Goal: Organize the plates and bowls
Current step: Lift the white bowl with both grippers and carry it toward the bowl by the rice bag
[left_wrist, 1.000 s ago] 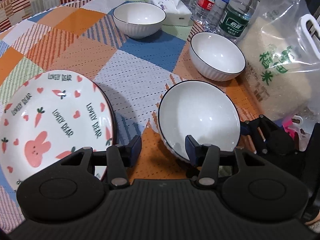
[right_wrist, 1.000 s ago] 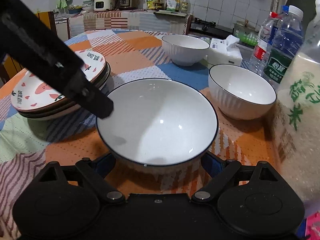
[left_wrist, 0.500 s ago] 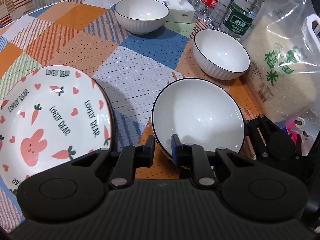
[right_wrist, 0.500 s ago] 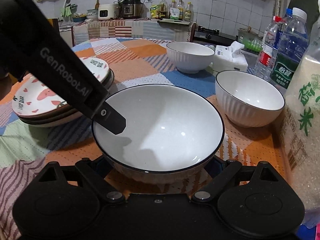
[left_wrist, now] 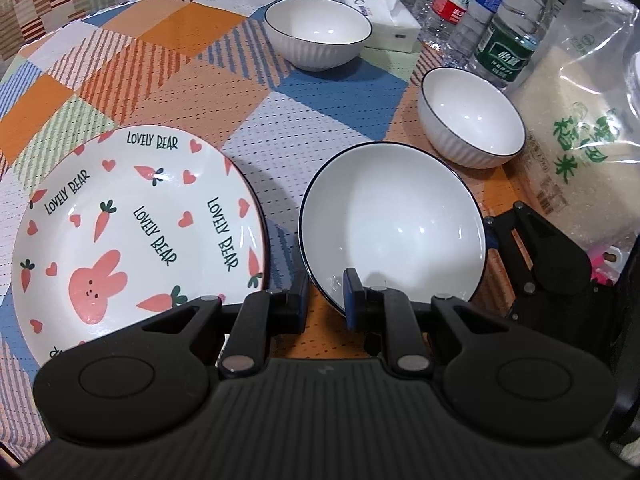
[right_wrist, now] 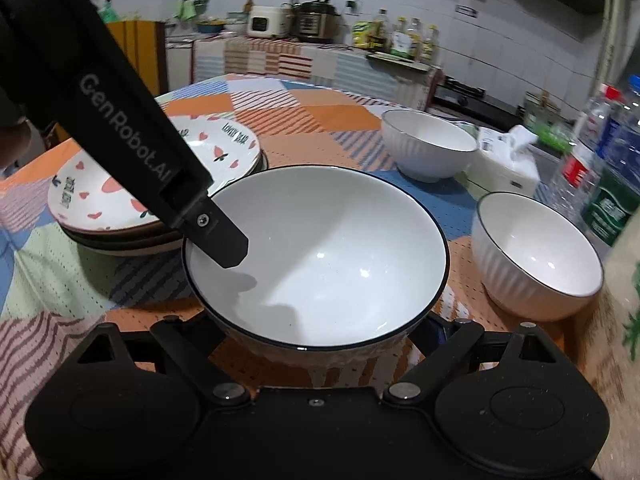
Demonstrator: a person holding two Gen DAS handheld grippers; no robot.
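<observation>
Item: large white bowl (left_wrist: 394, 224) with a dark rim, standing on the patchwork tablecloth (left_wrist: 192, 60), taken as landmark. Left gripper (left_wrist: 325, 300): clenched on the bowl's near rim, one pad inside the wall and one outside. Right gripper (right_wrist: 320, 344): jaws spread wide around the bowl's lower body; whether its pads pressed the wall could not be told. Just beside the bowl, on its left: a stack of plates (right_wrist: 160, 188), topped by a rabbit-and-carrot plate (left_wrist: 132, 232), apparently already gathered. Near its right: one smaller ribbed bowl (left_wrist: 472, 120). Beyond the bowl, well apart: a second ribbed bowl (left_wrist: 318, 32). Judgement: plates stacked, bowls not yet nested; three bowls remained separate.
</observation>
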